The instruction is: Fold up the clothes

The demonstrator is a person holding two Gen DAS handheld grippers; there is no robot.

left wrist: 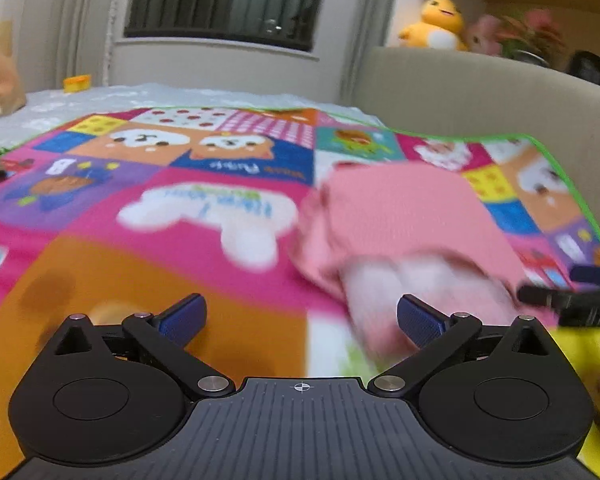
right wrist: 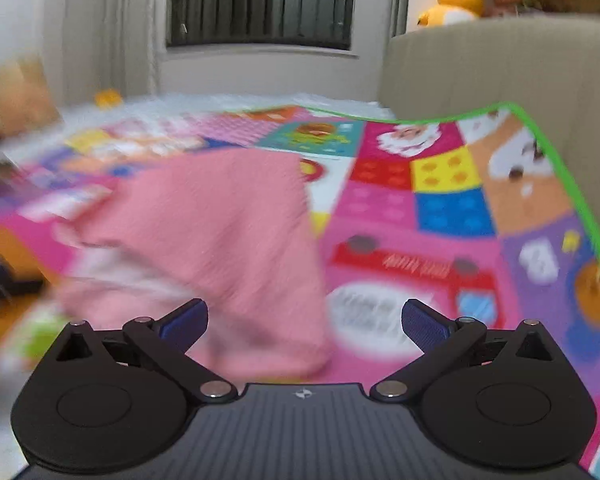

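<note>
Jaws of both grippers, left (left wrist: 302, 322) and right (right wrist: 305, 322), gape empty near the pink garment (right wrist: 220, 232), lying part-folded, rumpled on the mat (right wrist: 440, 216).

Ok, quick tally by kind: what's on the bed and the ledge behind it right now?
Pink garment: 1
Patterned play mat: 1
Yellow duck plush: 1
Pink plush: 1
Potted plant: 1
Small yellow-orange item: 1
Total: 6

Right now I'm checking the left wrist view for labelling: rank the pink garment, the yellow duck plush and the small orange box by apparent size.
Largest to smallest, as they look:
1. pink garment
2. yellow duck plush
3. small orange box
The garment lies much nearer the camera, so its lead is partly nearness.
</note>
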